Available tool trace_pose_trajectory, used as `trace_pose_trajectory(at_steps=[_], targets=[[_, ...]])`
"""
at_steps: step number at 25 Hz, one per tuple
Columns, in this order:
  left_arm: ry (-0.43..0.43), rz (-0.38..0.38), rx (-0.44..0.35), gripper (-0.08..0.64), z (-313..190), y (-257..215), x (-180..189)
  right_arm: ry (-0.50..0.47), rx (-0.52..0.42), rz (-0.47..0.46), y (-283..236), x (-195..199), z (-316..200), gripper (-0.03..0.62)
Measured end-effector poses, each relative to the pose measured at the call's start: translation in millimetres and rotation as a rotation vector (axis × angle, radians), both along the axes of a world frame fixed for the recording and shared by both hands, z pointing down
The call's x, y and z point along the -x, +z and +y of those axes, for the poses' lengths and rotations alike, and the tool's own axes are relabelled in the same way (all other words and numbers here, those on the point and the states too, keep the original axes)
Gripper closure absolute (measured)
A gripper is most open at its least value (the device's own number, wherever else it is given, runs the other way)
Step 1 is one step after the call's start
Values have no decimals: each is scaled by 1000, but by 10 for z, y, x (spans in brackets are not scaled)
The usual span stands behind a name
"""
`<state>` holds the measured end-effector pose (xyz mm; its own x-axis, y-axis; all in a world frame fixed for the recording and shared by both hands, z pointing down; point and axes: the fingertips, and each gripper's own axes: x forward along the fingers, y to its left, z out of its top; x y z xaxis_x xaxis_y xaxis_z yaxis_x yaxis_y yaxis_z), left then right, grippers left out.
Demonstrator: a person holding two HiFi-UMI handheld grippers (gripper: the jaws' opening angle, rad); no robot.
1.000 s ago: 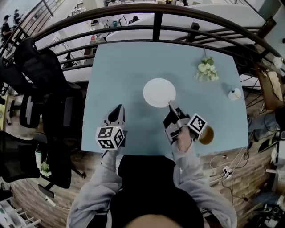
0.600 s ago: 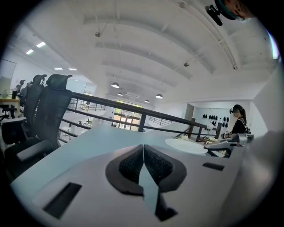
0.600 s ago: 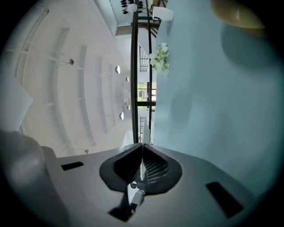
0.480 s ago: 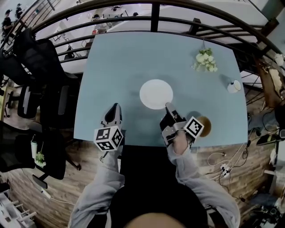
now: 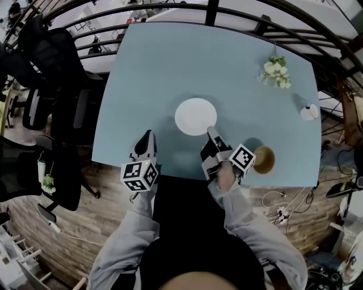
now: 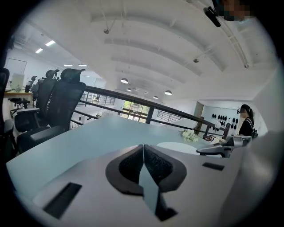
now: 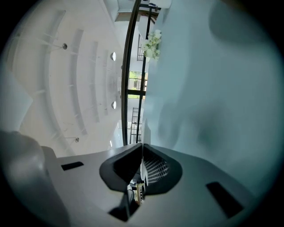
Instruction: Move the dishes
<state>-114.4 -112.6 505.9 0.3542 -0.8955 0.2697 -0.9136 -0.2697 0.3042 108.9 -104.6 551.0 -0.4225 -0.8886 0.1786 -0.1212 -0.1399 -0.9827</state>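
Note:
A round white plate (image 5: 195, 116) lies flat in the middle of the light blue table (image 5: 164, 62). My right gripper (image 5: 210, 133) is rolled on its side at the plate's near right rim, shut on that rim; in the right gripper view the rim shows as a thin white strip (image 7: 142, 133) between the pads. My left gripper (image 5: 147, 138) rests shut and empty near the table's front edge, to the left of the plate. In the left gripper view its jaws (image 6: 143, 153) meet, with the plate (image 6: 175, 146) ahead to the right.
A brown bowl (image 5: 264, 160) sits just right of my right hand by the front edge. White flowers (image 5: 276, 71) and a small white pot (image 5: 309, 112) lie at the far right. Black office chairs (image 5: 54, 107) stand left of the table, and a black railing (image 5: 170, 11) runs behind it.
The right gripper has kept its hold at the plate's rim, and plate and gripper seem to have slid slightly left and toward me. The left gripper has hardly moved.

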Motion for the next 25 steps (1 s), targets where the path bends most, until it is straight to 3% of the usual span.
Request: trace_pose_trajectory(at_steps=[6, 13, 25], targets=[[-61, 16, 43, 543, 33, 170, 228, -35, 32, 7, 147, 188, -167, 572], [-74, 1, 85, 543, 17, 308, 327, -68, 79, 38, 306, 397, -362, 572], [-74, -6, 153, 543, 129, 495, 342, 9, 312, 72, 710, 481, -345, 561]])
